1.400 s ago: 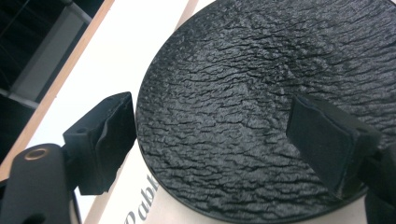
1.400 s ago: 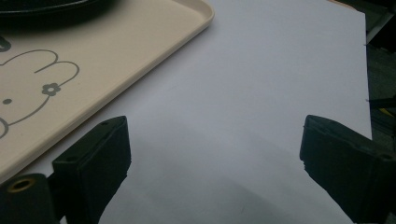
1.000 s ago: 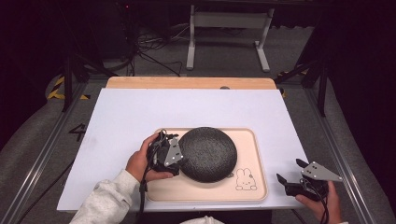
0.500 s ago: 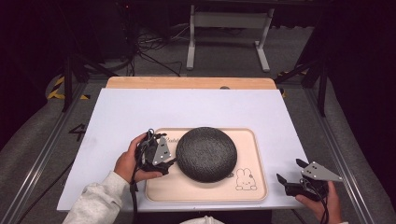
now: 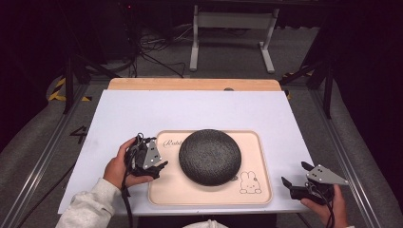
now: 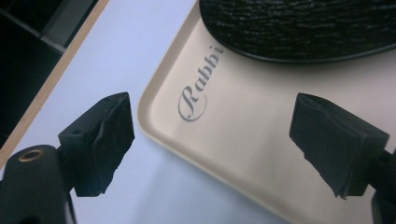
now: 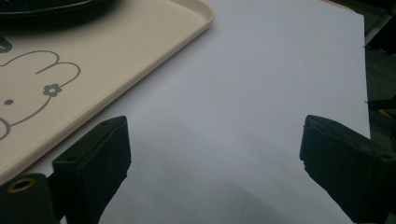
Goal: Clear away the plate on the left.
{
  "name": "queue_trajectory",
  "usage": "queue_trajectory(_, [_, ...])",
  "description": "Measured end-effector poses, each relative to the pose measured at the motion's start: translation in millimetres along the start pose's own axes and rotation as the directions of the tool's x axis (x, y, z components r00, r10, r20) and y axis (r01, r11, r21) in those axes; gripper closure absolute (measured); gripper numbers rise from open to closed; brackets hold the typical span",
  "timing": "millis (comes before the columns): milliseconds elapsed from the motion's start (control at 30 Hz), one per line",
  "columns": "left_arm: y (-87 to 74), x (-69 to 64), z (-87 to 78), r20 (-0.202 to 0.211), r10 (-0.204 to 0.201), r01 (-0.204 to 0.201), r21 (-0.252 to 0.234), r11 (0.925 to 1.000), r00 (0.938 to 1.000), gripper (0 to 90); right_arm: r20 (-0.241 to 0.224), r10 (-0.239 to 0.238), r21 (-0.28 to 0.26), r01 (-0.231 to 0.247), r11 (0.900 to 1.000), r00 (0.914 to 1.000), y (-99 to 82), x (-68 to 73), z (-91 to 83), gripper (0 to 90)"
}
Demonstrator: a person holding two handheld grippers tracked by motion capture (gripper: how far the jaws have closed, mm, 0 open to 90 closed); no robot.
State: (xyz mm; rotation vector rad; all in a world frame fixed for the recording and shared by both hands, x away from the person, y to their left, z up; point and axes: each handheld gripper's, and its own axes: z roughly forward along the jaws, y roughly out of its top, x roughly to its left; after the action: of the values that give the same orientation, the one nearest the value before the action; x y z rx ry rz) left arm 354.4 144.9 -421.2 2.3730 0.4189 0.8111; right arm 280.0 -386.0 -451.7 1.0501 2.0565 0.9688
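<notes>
Centrally, dark round plate (image 5: 210, 156) on rabbit-printed tray (image 5: 256, 190), white table (image 5: 190, 111) around.

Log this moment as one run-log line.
left gripper: open, at tray's left rim | right gripper: open, over white sheet, right of tray | tray: holds black plate | contact: none

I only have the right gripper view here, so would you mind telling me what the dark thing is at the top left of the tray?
Observer: A round black textured plate, lying face down mid-tray.
Operator: Thanks. Where is the left gripper?
Observer: The left gripper sits at the tray's left edge, jaws open astride its rim.
Operator: Is anything printed on that side?
Observer: Yes, the script word "Rabbit", partly covered by the plate.
</notes>
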Motion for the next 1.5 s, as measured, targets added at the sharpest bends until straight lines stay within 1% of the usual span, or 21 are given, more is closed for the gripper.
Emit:
queue_trajectory(100, [-6.4,1.7,-3.2,-0.008,-0.006,0.006,0.005,1.0,0.9999,14.8,-0.001,-0.002,0.001,0.002,1.0,1.0,0.0,0.1,0.2,9.3])
queue_trajectory(133, [-8.6,2.3,-4.2,-0.007,-0.016,0.016,0.005,0.9999,0.9999,14.7,-0.001,-0.004,0.0,0.004,1.0,1.0,0.0,0.2,0.2,9.3])
queue_trajectory(267, [-16.6,4.8,-9.1,-0.021,-0.03,0.031,0.005,0.9995,0.9993,14.8,-0.002,-0.002,-0.001,0.002,1.0,1.0,-0.1,0.2,0.0,9.4])
queue_trajectory(367, [-23.7,5.7,-11.3,-0.025,-0.031,0.031,0.018,0.9993,0.9992,15.0,-0.001,-0.004,-0.001,0.004,1.0,1.0,0.1,0.3,-0.2,9.3])
queue_trajectory(400, [-23.7,5.7,-11.3,-0.025,-0.031,0.031,0.018,0.9993,0.9992,14.9,-0.001,-0.004,-0.001,0.004,1.0,1.0,0.1,0.3,-0.2,9.3])
queue_trajectory(567, [-35.7,6.9,-14.8,-0.037,-0.048,0.049,0.032,0.9983,0.9982,14.9,-0.001,-0.005,-0.002,0.005,1.0,1.0,0.2,0.5,-0.1,9.3])
queue_trajectory(633, [-40.0,7.2,-16.5,-0.033,-0.057,0.058,0.036,0.9977,0.9979,15.0,-0.001,-0.004,-0.002,0.004,1.0,1.0,0.2,0.4,-0.1,9.3])
queue_trajectory(733, [-47.0,7.3,-18.4,-0.04,-0.069,0.071,0.047,0.9964,0.9968,15.0,-0.002,-0.006,-0.001,0.006,1.0,1.0,0.2,0.6,0.0,9.4])
queue_trajectory(800, [-50.8,7.7,-19.2,-0.049,-0.072,0.074,0.046,0.9962,0.9962,15.2,-0.001,-0.007,-0.001,0.007,1.0,1.0,0.2,0.5,-0.1,9.3])
queue_trajectory(867, [-56.2,8.3,-20.0,-0.056,-0.098,0.1,0.039,0.9942,0.9936,15.5,-0.001,-0.006,-0.001,0.006,1.0,1.0,0.1,0.5,-0.1,9.3])
queue_trajectory(933, [-60.9,8.9,-20.5,-0.051,-0.12,0.122,0.041,0.9917,0.9915,15.5,-0.001,-0.006,-0.001,0.006,1.0,1.0,0.2,0.5,-0.1,9.3])
queue_trajectory(1100, [-72.9,10.4,-20.9,-0.048,-0.142,0.144,0.048,0.9883,0.9887,15.3,0.001,-0.009,-0.003,0.009,1.0,1.0,0.4,0.4,-0.5,9.3])
queue_trajectory(1167, [-77.5,11.1,-22.1,-0.054,-0.147,0.15,0.053,0.9873,0.9876,15.3,0.003,-0.008,-0.002,0.008,1.0,1.0,0.5,0.4,-0.7,9.3])
queue_trajectory(1233, [-82.5,11.8,-23.5,-0.049,-0.17,0.173,0.047,0.9839,0.9842,15.4,0.003,-0.008,-0.002,0.008,1.0,1.0,0.5,0.4,-0.8,9.3])
queue_trajectory(1300, [-87.7,12.1,-25.2,-0.052,-0.181,0.184,0.053,0.9816,0.9821,15.4,0.003,-0.009,-0.003,0.009,1.0,1.0,0.5,0.4,-1.0,9.3])
queue_trajectory(1333, [-90.2,12.2,-25.9,-0.05,-0.188,0.19,0.048,0.9805,0.9809,15.4,0.004,-0.008,-0.002,0.008,1.0,1.0,0.4,0.2,-1.1,9.3])
queue_trajectory(1400, [-94.8,12.0,-28.2,-0.045,-0.22,0.222,0.039,0.9743,0.9745,15.4,0.005,-0.007,-0.004,0.007,1.0,1.0,0.2,-0.1,-1.4,9.3])
queue_trajectory(1433, [-97.1,12.0,-29.3,-0.041,-0.225,0.226,0.034,0.9735,0.9735,15.5,0.004,-0.005,-0.004,0.005,1.0,1.0,-0.1,-0.1,-1.7,9.3])
queue_trajectory(1500, [-101.4,11.1,-31.9,-0.033,-0.255,0.256,0.025,0.9663,0.9663,15.5,0.004,-0.004,-0.004,0.004,1.0,1.0,-1.0,-0.7,-2.3,9.3])
